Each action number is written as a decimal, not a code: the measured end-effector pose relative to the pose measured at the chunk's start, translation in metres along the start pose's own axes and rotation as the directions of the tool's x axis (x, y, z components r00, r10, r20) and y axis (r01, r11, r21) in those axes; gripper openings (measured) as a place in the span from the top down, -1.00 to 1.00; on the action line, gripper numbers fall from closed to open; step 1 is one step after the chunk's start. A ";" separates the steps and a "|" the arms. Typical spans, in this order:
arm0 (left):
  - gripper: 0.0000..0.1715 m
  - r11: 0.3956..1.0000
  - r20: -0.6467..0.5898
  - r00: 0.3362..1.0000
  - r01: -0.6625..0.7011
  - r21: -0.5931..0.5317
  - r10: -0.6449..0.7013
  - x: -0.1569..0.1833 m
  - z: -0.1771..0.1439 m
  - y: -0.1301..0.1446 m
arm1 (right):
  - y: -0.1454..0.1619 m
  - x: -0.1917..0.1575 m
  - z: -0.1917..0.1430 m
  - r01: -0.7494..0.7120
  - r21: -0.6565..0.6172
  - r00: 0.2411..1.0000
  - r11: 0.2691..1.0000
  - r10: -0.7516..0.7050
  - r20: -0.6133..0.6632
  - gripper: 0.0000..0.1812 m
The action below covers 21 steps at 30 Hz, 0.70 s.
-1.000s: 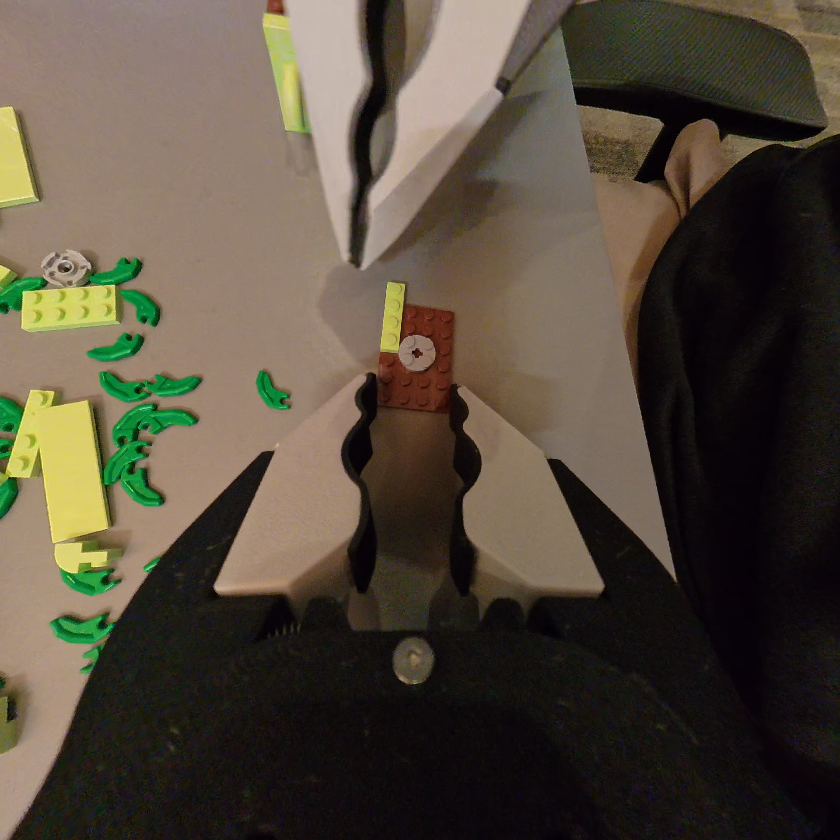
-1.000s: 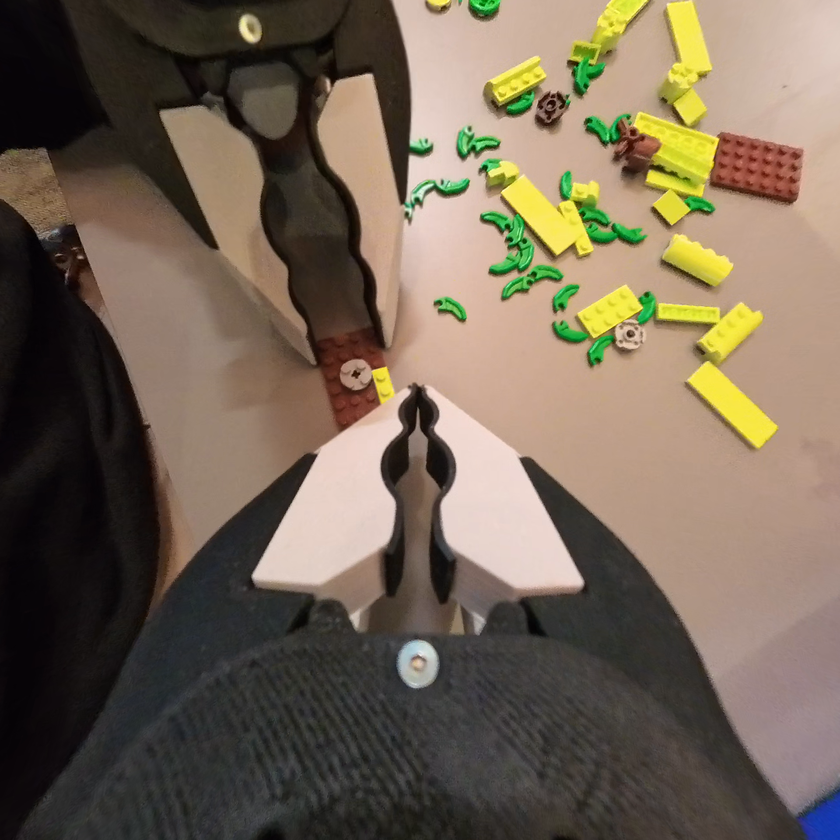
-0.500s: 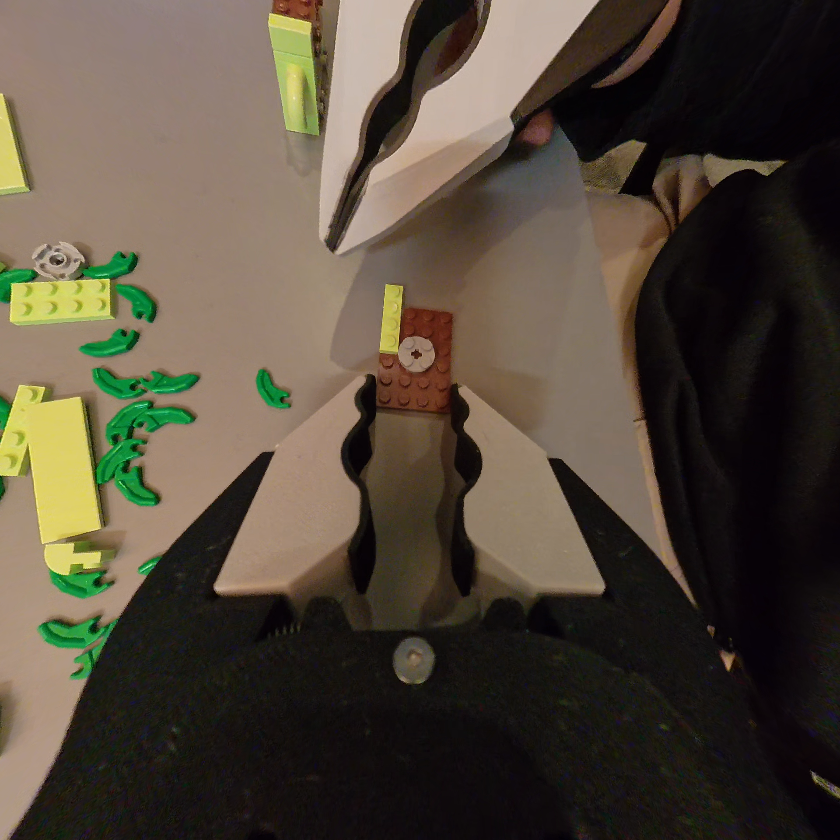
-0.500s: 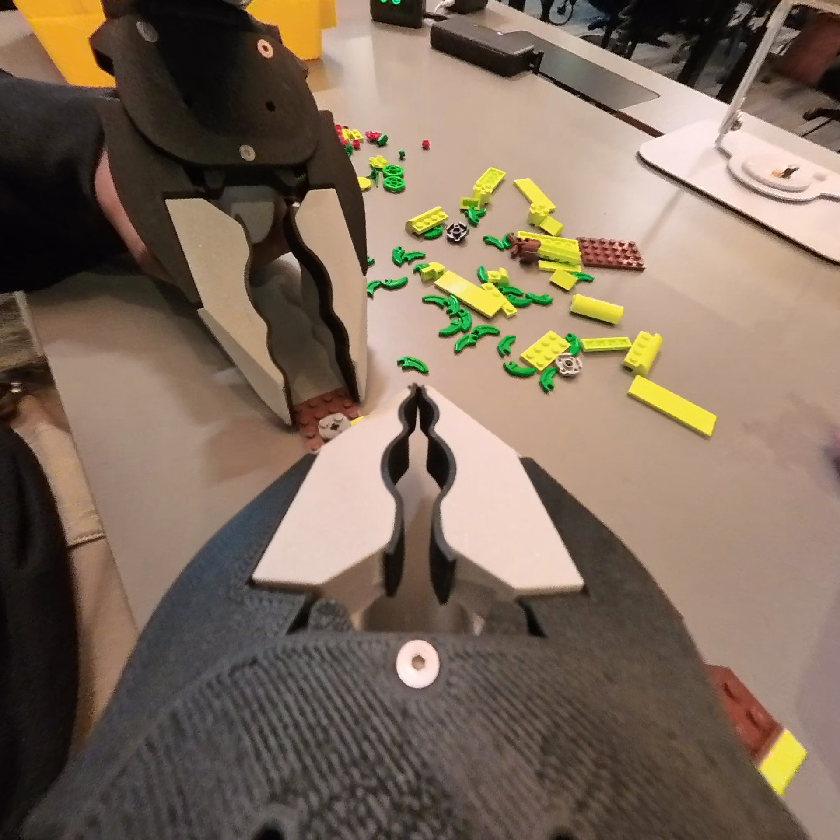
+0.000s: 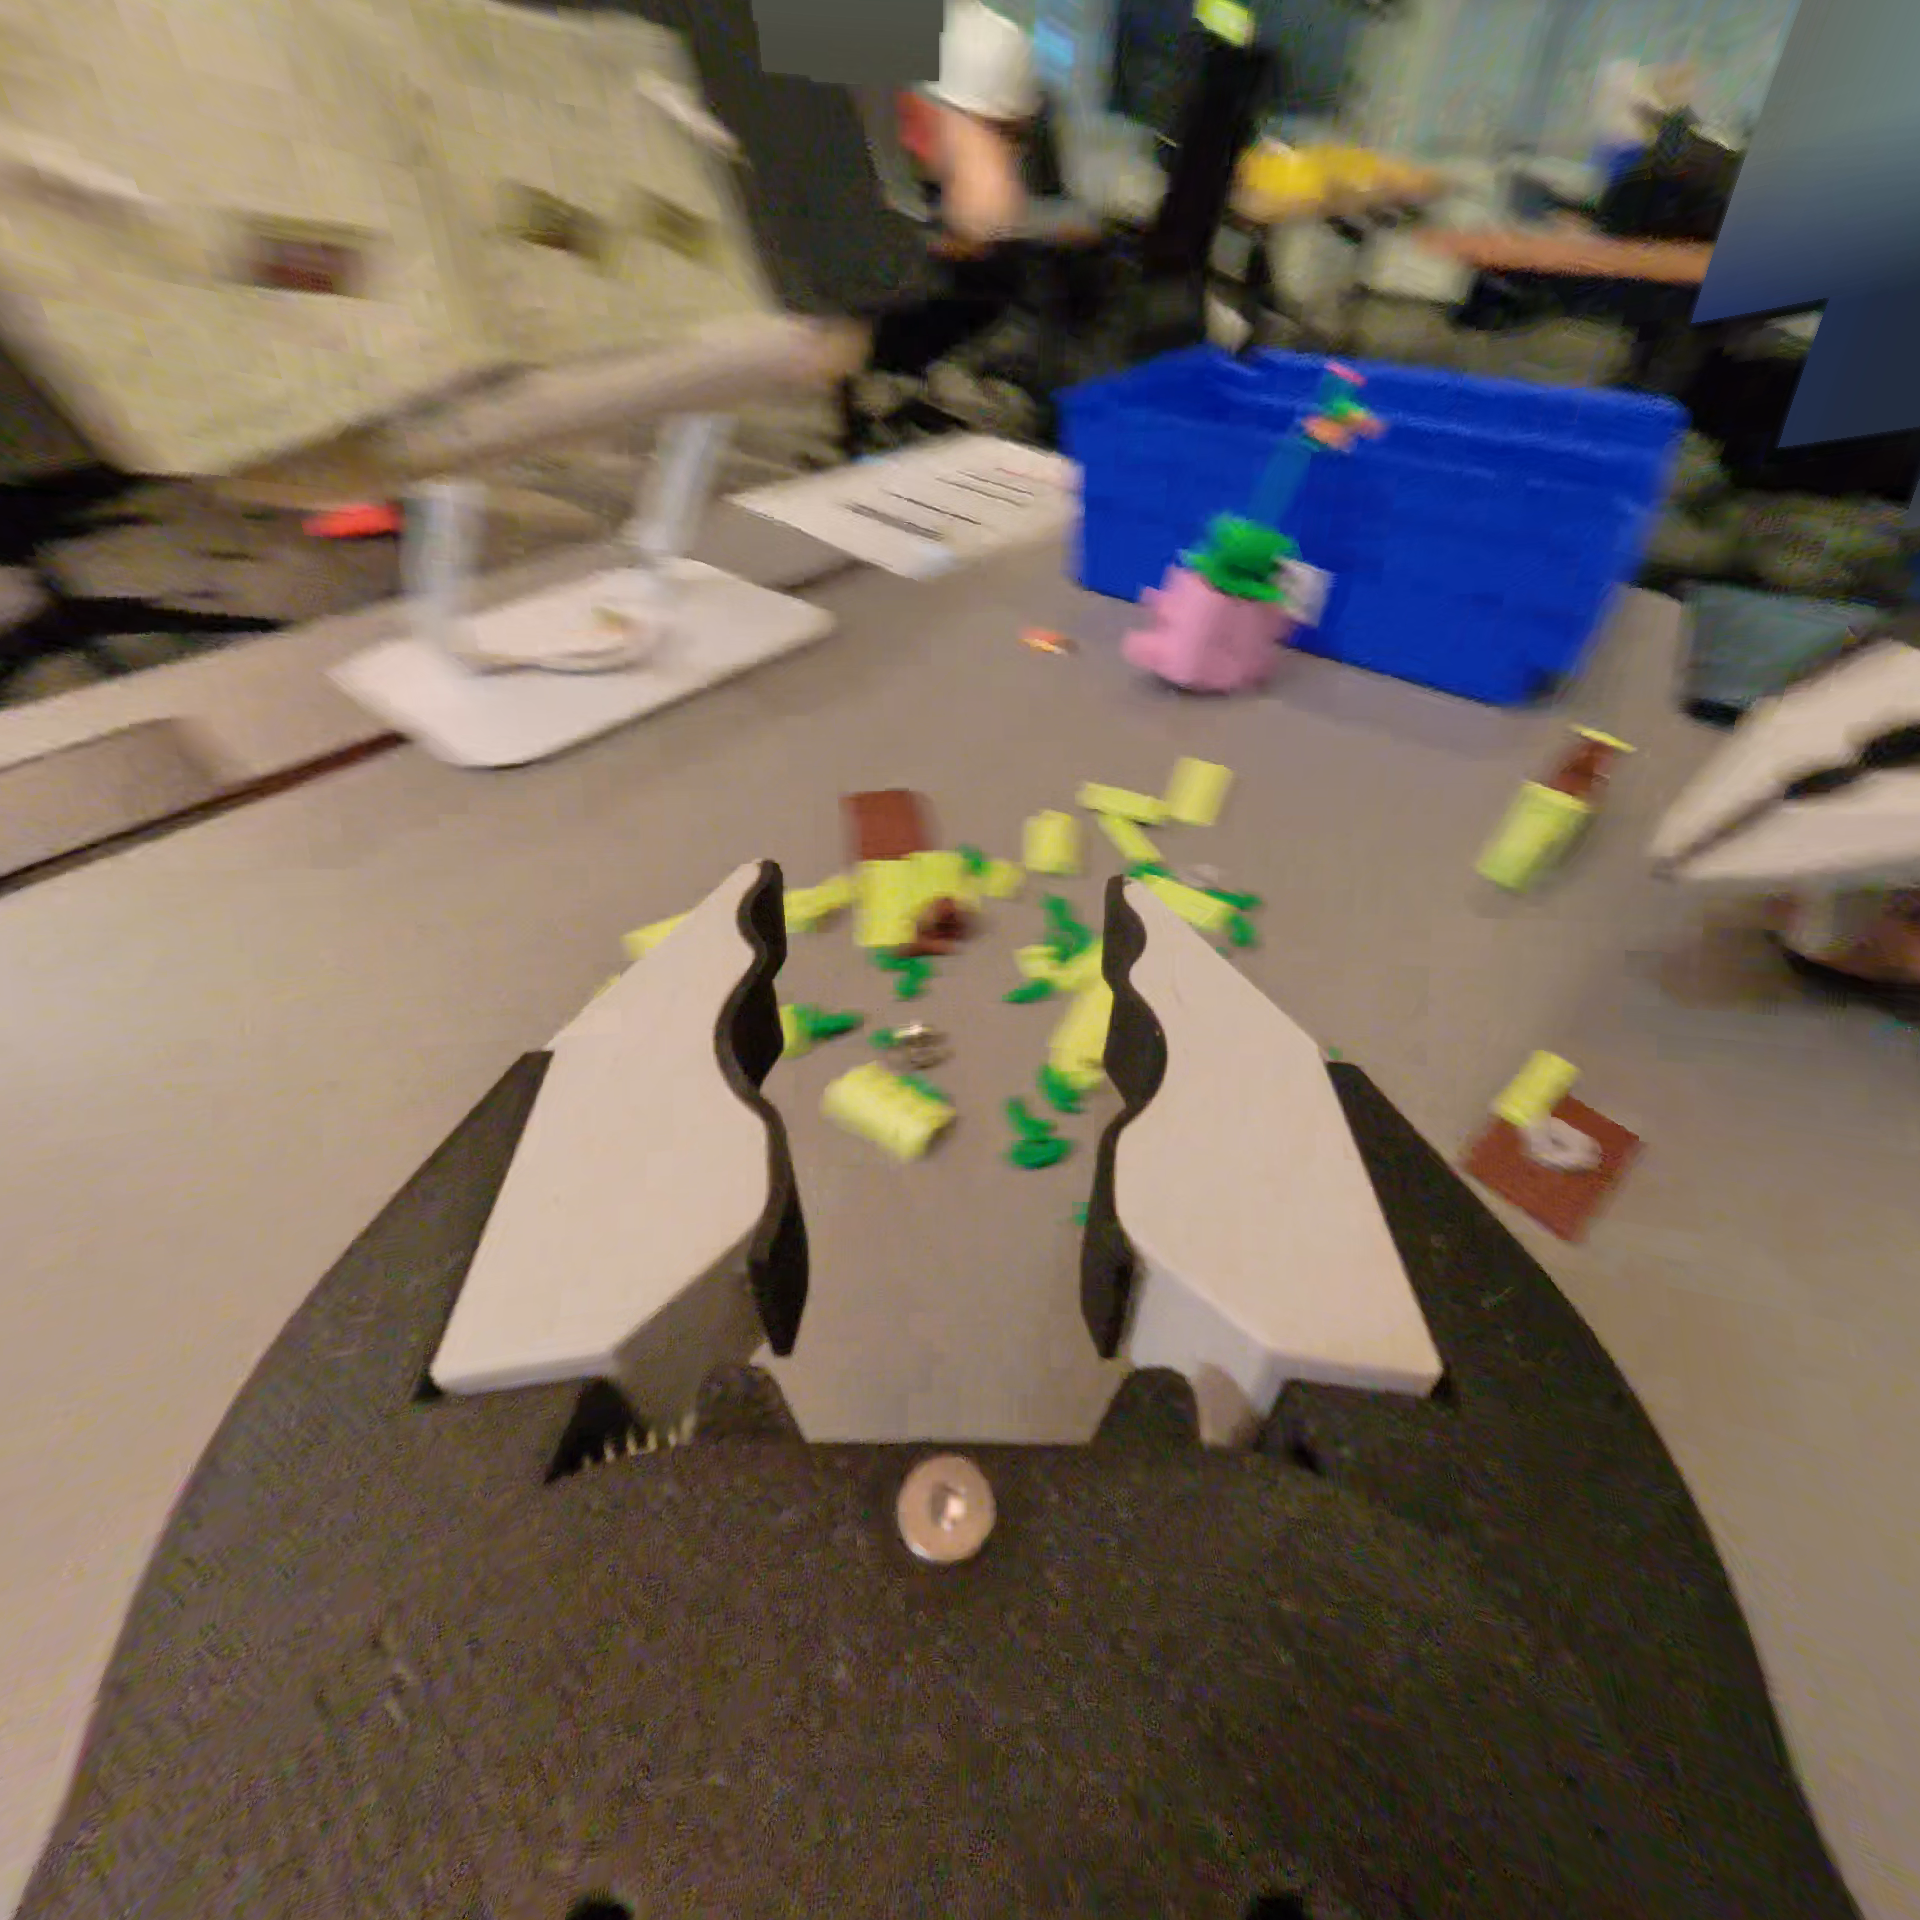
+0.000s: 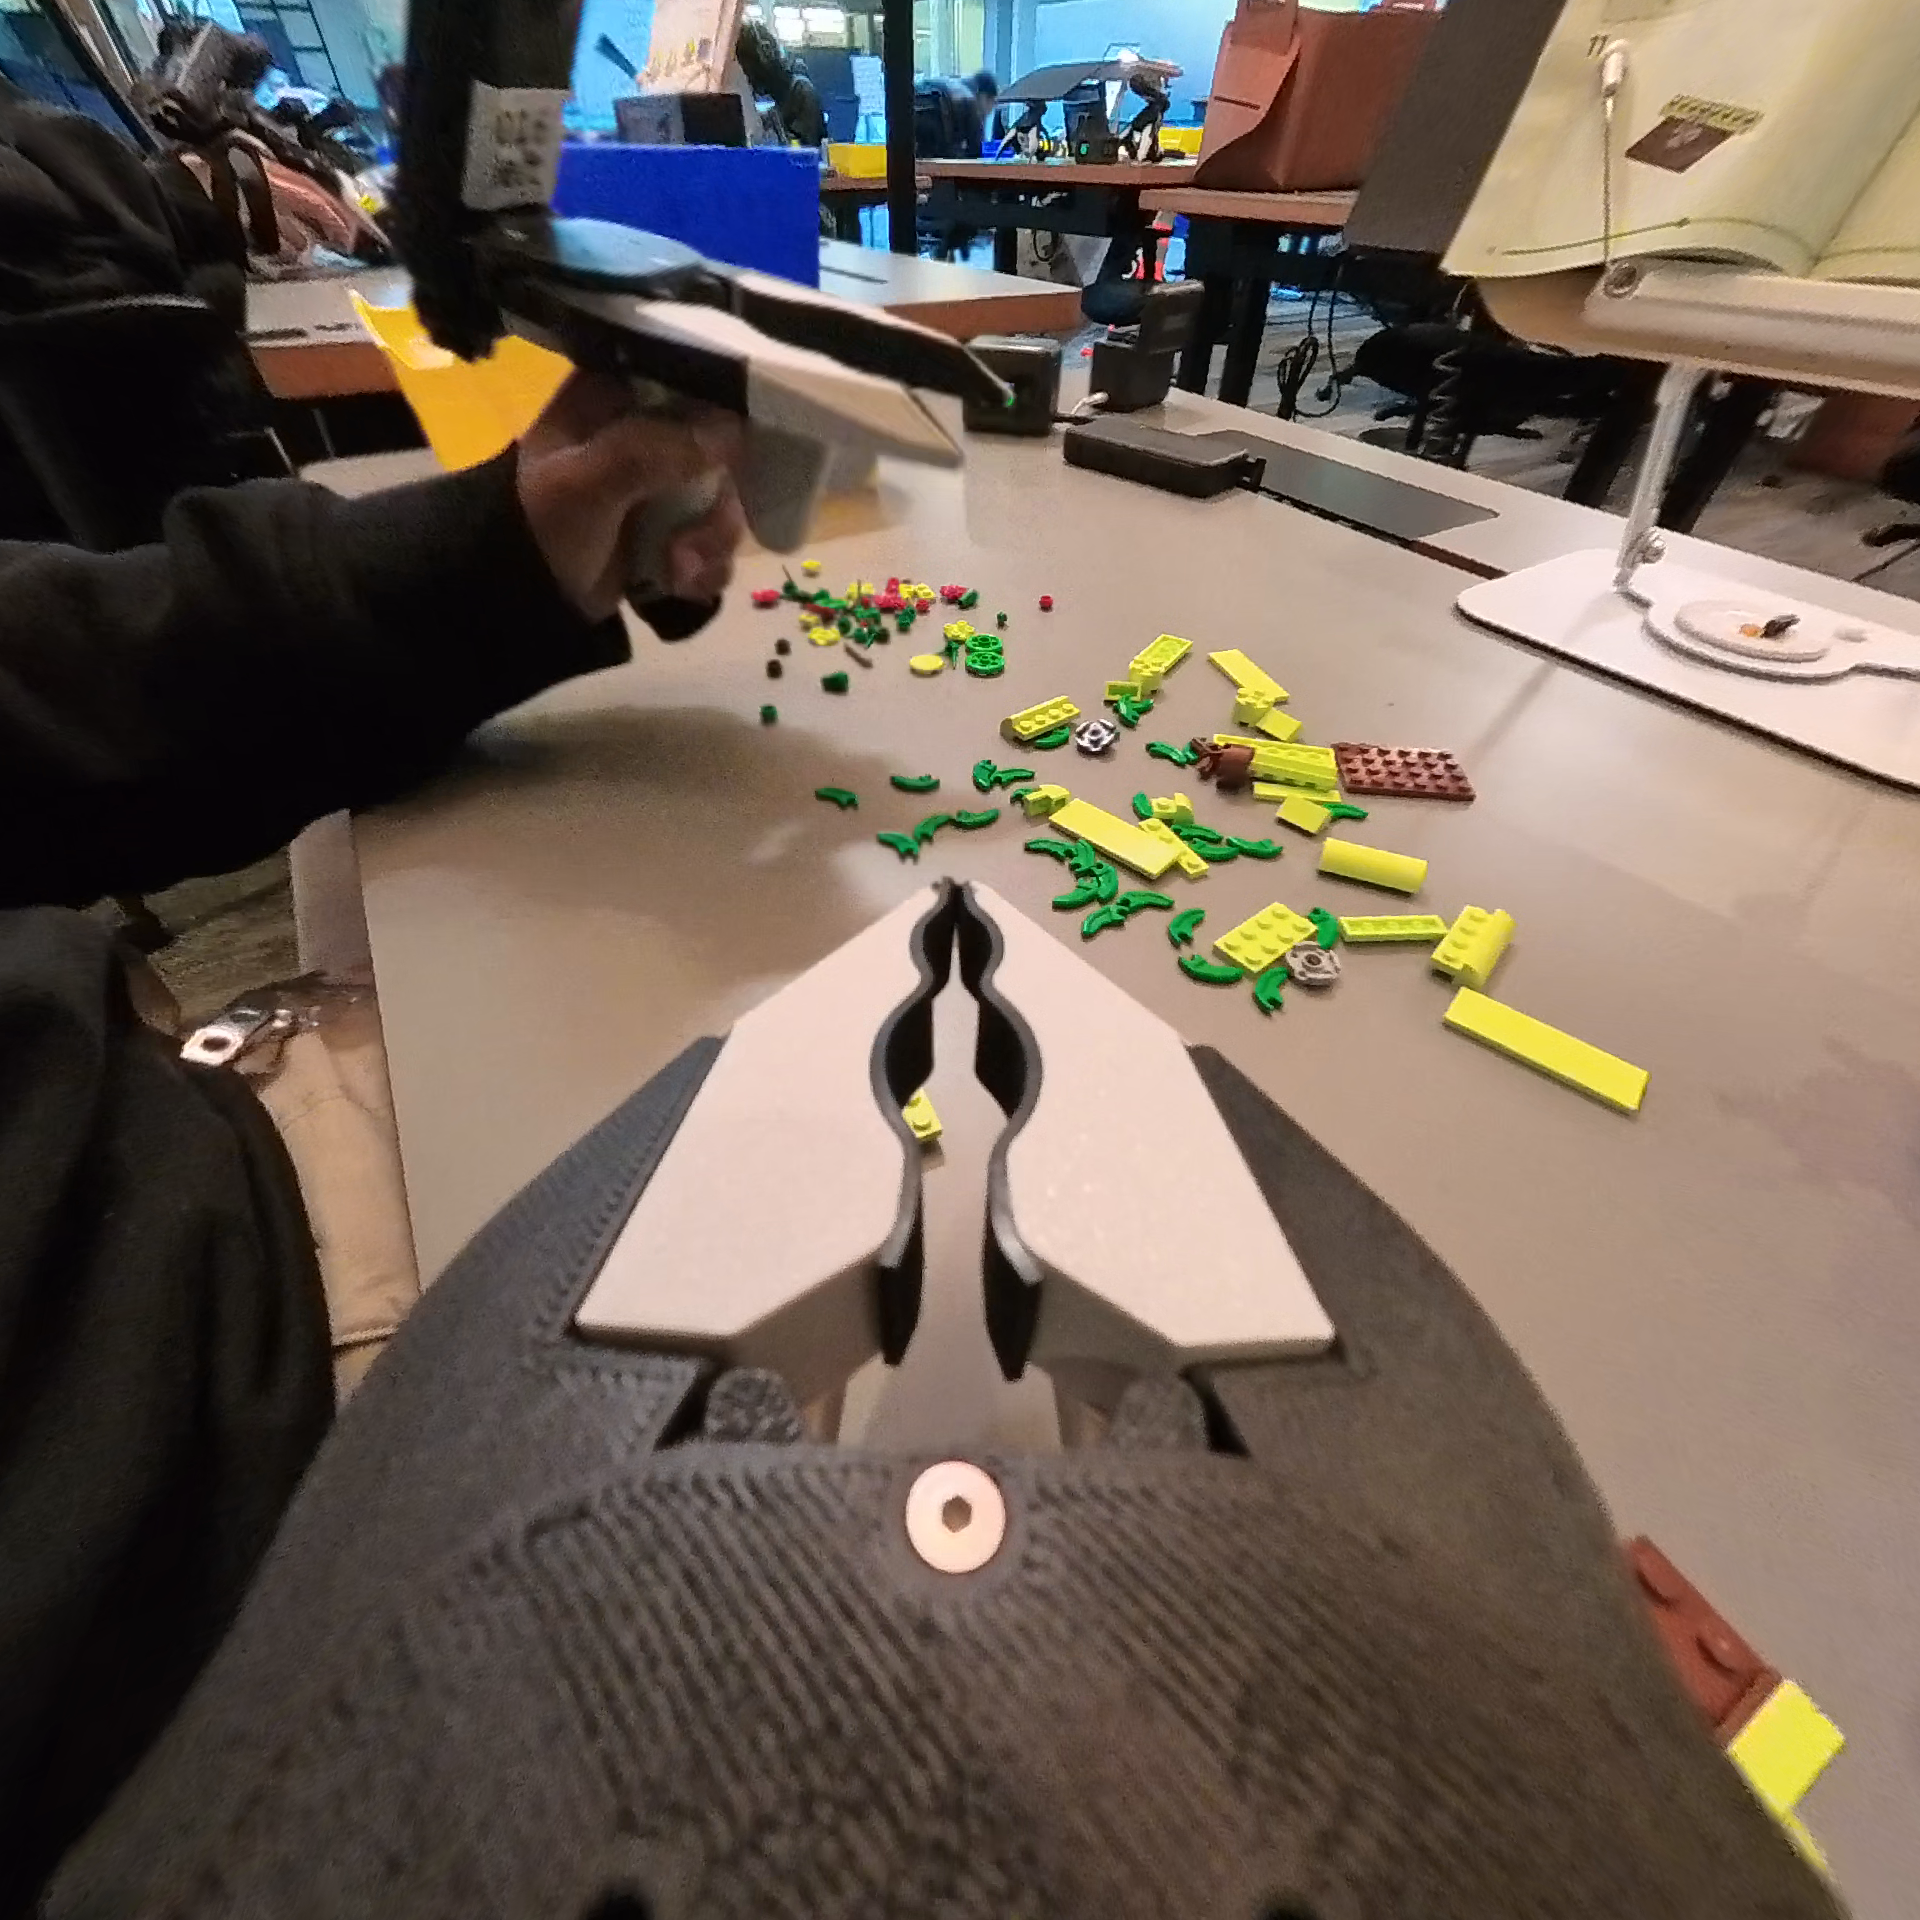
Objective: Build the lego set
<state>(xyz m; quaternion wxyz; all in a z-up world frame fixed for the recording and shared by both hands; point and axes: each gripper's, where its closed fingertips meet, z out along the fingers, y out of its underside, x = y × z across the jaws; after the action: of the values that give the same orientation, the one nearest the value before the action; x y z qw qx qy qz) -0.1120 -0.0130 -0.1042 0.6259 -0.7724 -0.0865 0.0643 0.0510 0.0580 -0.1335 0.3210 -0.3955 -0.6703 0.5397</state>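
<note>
Left wrist view is blurred, but your left gripper (image 5: pixel 940 894) shows its jaws spread wide with nothing between them, held above the grey counter (image 5: pixel 260 1039). Beyond its tips lies the scatter of lime and green lego pieces (image 5: pixel 997 977). The brown plate (image 5: pixel 1548 1164) carrying a grey round piece (image 5: pixel 1558 1148) and a lime strip sits on the counter to the right, apart from both grippers. Your right gripper (image 6: pixel 958 891) has its jaws pressed together at the tips, gripping nothing (a lime piece shows through the gap, on the counter beneath). In the right wrist view your left hand (image 6: pixel 623 520) holds the other gripper raised over the counter, near the small red and green bits (image 6: pixel 873 613). An open instruction booklet (image 6: pixel 1704 135) stands on its holder at the far right.
</note>
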 end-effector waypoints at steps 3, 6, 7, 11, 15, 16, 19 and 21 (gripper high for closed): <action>0.39 0.997 0.226 0.972 0.057 0.045 -0.066 -0.054 -0.042 0.011 | 0.001 -0.001 0.001 0.009 -0.012 1.000 1.000 -0.009 0.000 1.00; 0.62 0.986 0.294 0.942 0.146 0.075 -0.162 -0.081 -0.061 0.021 | 0.005 0.000 0.004 -0.018 -0.039 1.000 0.999 0.019 0.011 0.96; 0.67 0.980 0.286 0.938 0.176 0.089 -0.195 -0.084 -0.062 0.021 | 0.007 0.002 0.006 -0.032 -0.054 0.999 0.998 0.033 0.013 0.95; 1.00 0.974 0.277 0.933 0.219 0.062 -0.228 -0.086 -0.053 0.032 | 0.018 0.022 0.013 -0.096 -0.127 0.992 0.987 0.084 -0.097 0.96; 1.00 0.983 0.288 0.941 0.186 0.001 -0.178 -0.081 -0.044 0.039 | 0.018 0.027 0.019 -0.063 -0.138 0.991 0.988 0.047 -0.121 0.95; 1.00 0.985 0.286 0.945 0.171 -0.012 -0.161 -0.079 -0.042 0.040 | 0.016 0.027 0.020 -0.056 -0.127 0.992 0.990 0.041 -0.117 0.96; 1.00 0.989 0.295 0.946 0.145 -0.022 -0.133 -0.078 -0.041 0.041 | 0.010 0.030 0.020 -0.060 -0.085 0.993 0.995 0.050 -0.111 0.96; 1.00 0.989 0.274 0.951 0.150 -0.007 -0.142 -0.074 -0.038 0.039 | 0.006 0.031 0.018 -0.065 -0.061 0.993 0.996 0.059 -0.104 0.97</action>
<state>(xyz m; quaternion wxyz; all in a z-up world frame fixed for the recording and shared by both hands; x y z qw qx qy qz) -0.1745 -0.0733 -0.1346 0.6003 -0.7562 -0.2297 0.1224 0.0215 0.0772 -0.1433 0.3250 -0.4532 -0.6573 0.5069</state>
